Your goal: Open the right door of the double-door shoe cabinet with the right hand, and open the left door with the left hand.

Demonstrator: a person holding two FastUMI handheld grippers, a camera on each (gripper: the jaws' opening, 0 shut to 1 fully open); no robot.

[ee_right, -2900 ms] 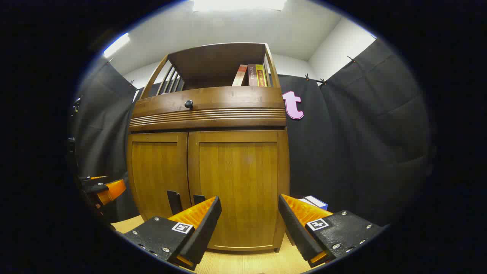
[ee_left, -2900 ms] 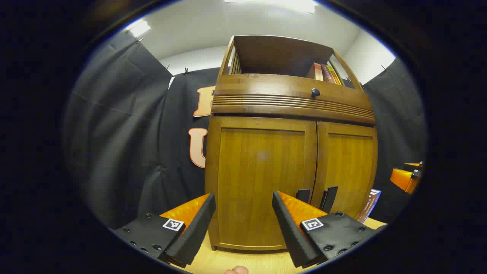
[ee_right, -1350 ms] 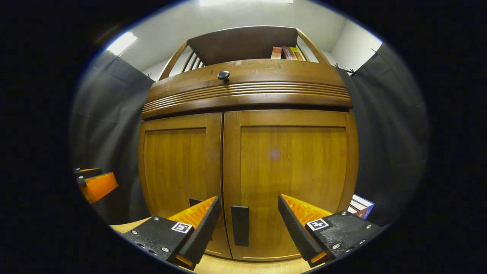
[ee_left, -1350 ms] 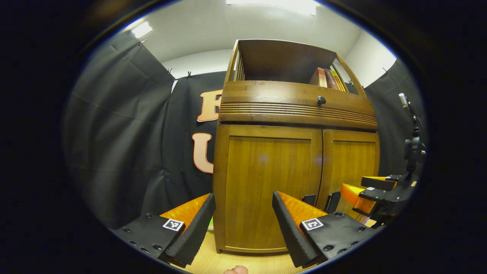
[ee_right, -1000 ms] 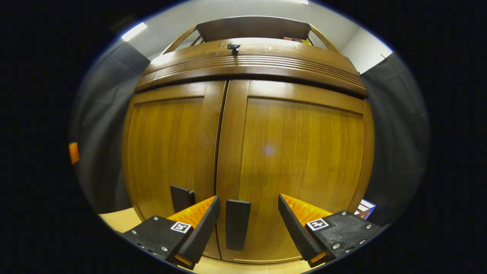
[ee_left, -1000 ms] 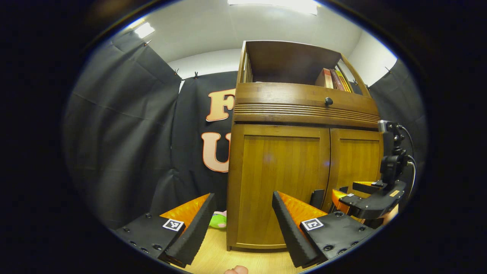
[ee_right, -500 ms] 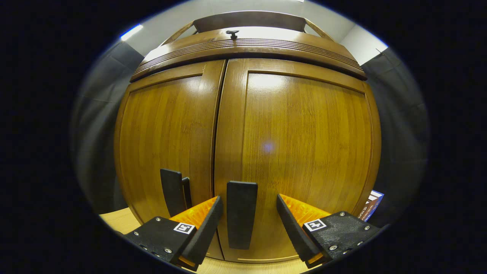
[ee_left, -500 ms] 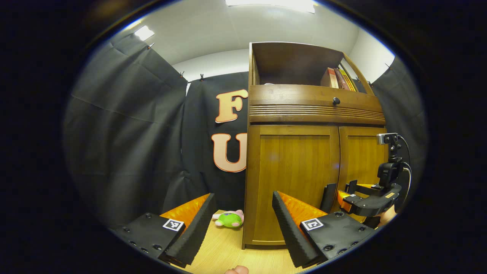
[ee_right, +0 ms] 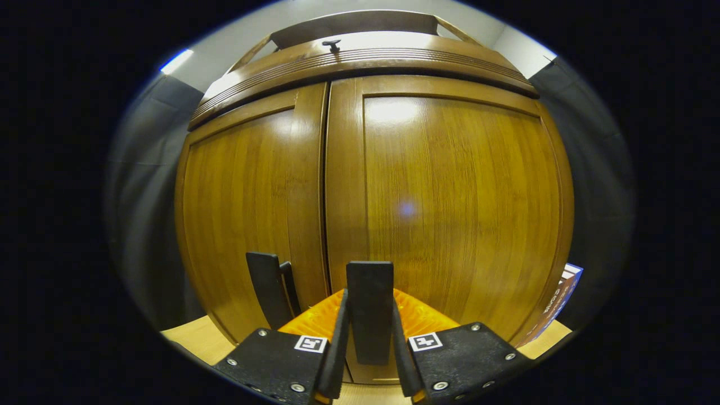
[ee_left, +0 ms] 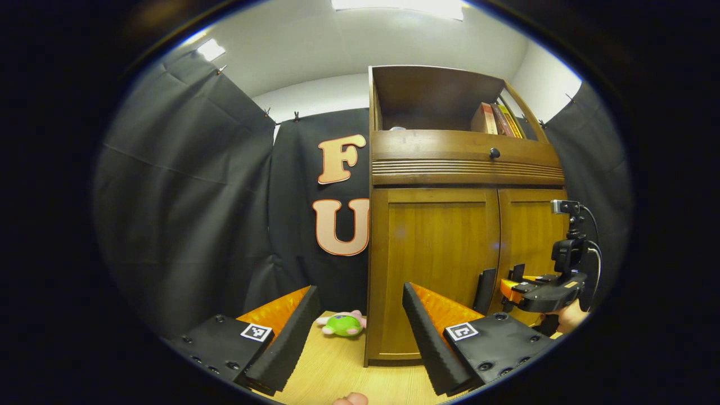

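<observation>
The wooden shoe cabinet (ee_left: 444,236) stands on the desk (ee_left: 332,371) against the booth's black cloth, both doors closed. Up close in the right gripper view, the right hand-held gripper (ee_right: 368,332) clamps its fingers on the right door's dark handle (ee_right: 369,292), beside the left door's handle (ee_right: 264,287). The left hand-held gripper (ee_left: 357,332) hangs spread wide, well apart from the left door (ee_left: 436,264). A green plush toy (ee_left: 343,324) lies beside the cabinet.
</observation>
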